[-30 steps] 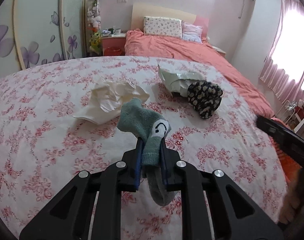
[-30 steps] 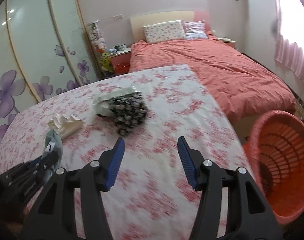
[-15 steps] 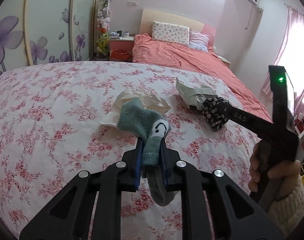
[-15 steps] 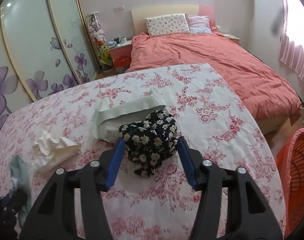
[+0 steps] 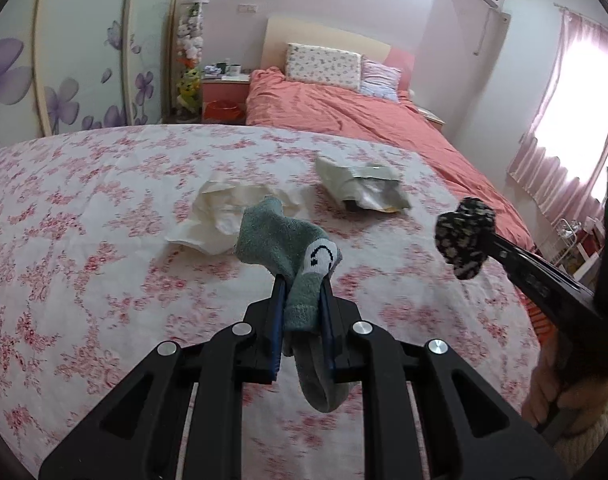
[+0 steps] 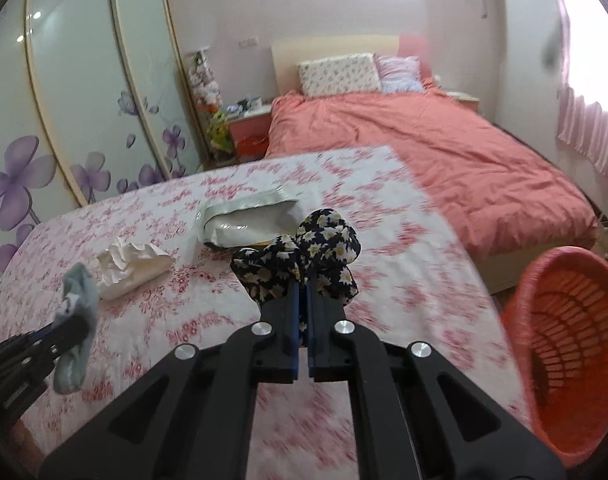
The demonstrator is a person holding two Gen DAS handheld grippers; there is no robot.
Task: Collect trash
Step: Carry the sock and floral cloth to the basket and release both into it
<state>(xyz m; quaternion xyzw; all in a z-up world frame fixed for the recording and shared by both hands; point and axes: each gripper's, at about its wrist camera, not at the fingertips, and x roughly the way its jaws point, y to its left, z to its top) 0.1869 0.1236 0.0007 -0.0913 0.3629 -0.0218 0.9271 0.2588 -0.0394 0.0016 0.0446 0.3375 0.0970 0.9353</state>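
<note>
Floral bedspread: pink-flowered, spread wide in the foreground, with trash lying on it.
Basket: red plastic, beside the bed on the right.
Silver wrapper: crumpled, on the bedspread beyond the right gripper.
White tissue: crumpled, near the wrapper.
Left gripper: pinching a green smiley-face sock, held above the bedspread.
Right gripper: pressed together on a black daisy-print cloth, lifted off the bedspread.

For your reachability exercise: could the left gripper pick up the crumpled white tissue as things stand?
Probably not yet. The left gripper is shut on the green sock, so it has no free grip, though the crumpled white tissue lies unobstructed just beyond it.
</note>
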